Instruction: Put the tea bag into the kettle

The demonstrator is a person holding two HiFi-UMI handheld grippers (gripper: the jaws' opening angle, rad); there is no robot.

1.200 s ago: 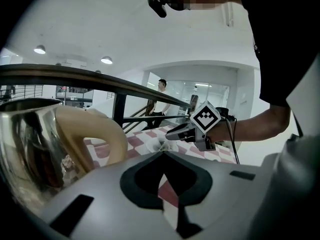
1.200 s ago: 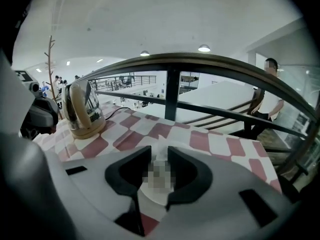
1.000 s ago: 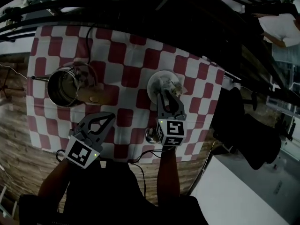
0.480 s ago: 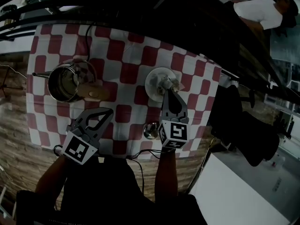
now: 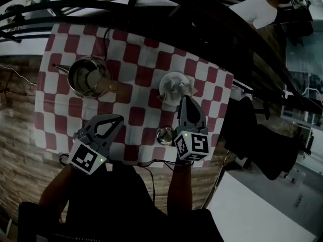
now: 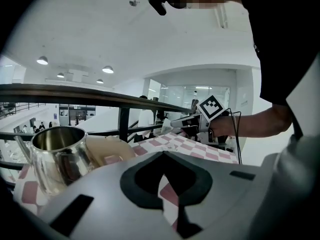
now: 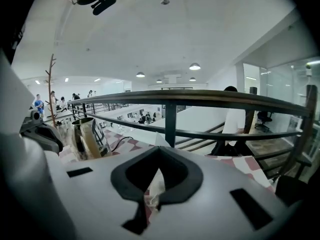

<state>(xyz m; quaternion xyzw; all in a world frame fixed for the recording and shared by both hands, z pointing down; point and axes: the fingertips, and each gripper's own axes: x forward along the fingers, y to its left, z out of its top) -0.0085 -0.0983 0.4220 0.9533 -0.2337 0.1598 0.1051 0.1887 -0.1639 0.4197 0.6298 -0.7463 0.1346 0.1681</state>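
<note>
The steel kettle (image 5: 87, 77) stands open-topped at the left of the checked table, and also shows in the left gripper view (image 6: 55, 156) and the right gripper view (image 7: 88, 137). A white saucer (image 5: 164, 86) with pale tea bags sits mid-table. My right gripper (image 5: 183, 100) is at the saucer's near edge. In its own view the right gripper (image 7: 159, 150) is shut on a pale tea bag (image 7: 154, 186) that shows through the gap behind the tips. My left gripper (image 5: 119, 119) hovers near the front edge, right of the kettle. It is shut and empty (image 6: 162, 154).
A red-and-white checked cloth (image 5: 136, 59) covers the table. A small shiny round lid (image 5: 163, 135) lies just left of my right gripper. A dark railing (image 5: 151, 4) runs along the far side. A cable (image 5: 151, 163) trails off the front edge.
The right gripper's jaws stood open over the saucer a second ago and have shut on a tea bag. The head view has shifted right. The left gripper stays near the front edge.
</note>
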